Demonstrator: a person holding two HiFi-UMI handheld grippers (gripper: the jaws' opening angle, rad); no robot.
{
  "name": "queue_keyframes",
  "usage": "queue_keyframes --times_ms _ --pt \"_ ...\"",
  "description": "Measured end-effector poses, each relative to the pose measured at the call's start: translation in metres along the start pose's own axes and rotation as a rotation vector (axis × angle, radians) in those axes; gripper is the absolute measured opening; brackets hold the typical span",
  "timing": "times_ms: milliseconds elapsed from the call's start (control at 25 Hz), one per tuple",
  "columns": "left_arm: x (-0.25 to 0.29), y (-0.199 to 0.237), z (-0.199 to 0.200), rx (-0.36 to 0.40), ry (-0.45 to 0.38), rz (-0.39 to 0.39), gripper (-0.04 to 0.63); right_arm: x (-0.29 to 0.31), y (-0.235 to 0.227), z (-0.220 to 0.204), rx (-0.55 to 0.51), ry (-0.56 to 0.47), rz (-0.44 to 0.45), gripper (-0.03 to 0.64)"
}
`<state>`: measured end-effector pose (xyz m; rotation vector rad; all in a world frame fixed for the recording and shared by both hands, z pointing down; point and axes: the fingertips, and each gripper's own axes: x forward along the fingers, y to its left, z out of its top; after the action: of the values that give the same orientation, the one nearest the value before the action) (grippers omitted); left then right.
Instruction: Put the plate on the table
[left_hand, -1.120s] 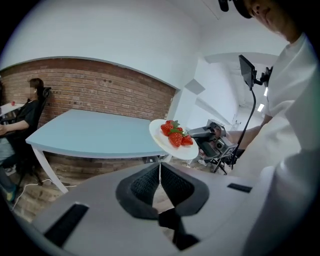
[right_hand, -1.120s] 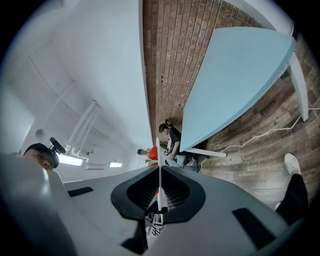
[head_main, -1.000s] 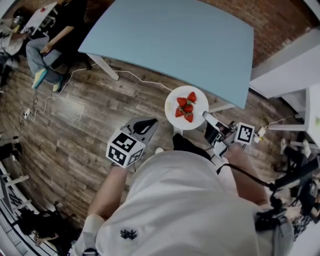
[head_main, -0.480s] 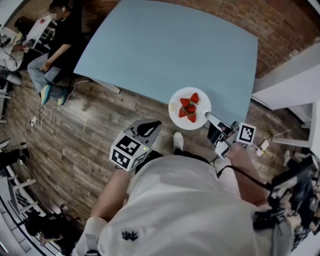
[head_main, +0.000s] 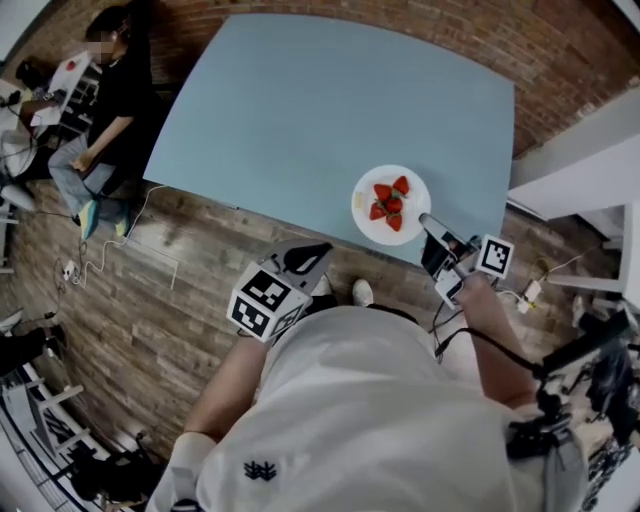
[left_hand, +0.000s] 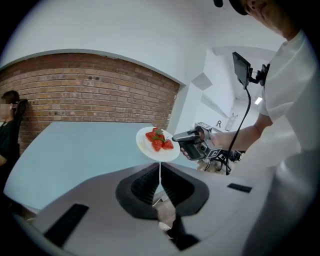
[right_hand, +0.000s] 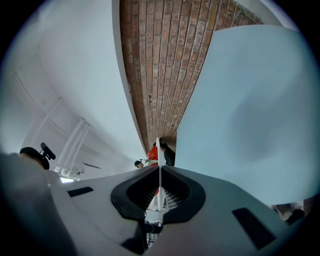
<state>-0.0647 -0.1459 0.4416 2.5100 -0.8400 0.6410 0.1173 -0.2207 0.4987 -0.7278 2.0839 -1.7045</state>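
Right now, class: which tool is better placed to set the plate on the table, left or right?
Right. The right tool is shut on the rim of the plate, holding it over the near edge of the table. The left tool is shut, empty, and off the table.

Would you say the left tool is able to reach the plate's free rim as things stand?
Probably yes: the left tool is shut and empty, nothing lies between it and the plate, and the right tool grips only the near-right rim.
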Motion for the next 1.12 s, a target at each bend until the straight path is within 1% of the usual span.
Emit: queue_keyframes --times_ms 200,320,440,600,880,1000,1120 --pt "0.006 0.02 0.014 0.076 0.029 -0.07 0.011 0.01 -0.022 0.032 0.027 -0.108 -0.047 0.021" --pt "0.015 0.032 0.014 0.087 0.049 -0.09 0.011 0.018 -0.041 0.057 0.042 -0.165 -0.056 0.02" --pt "0.027 0.037 0.017 0.052 0.052 -0.087 0.011 0.023 -0.065 0.081 0.071 -0.185 -0.074 0.02" --pt "0.046 0.051 0.034 0.02 0.059 -0.048 0.011 0.037 -0.095 0.123 0.1 -0.191 -0.105 0.02" --pt "0.074 0.052 0.048 -0.012 0.106 -0.019 0.011 0.06 -0.143 0.184 0.141 -0.199 -0.143 0.02" --pt "0.084 0.05 0.056 -0.028 0.104 -0.001 0.011 0.066 -0.166 0.203 0.178 -0.208 -0.159 0.02" --pt "0.087 0.05 0.056 -0.051 0.119 0.025 0.011 0.072 -0.188 0.214 0.196 -0.199 -0.18 0.02"
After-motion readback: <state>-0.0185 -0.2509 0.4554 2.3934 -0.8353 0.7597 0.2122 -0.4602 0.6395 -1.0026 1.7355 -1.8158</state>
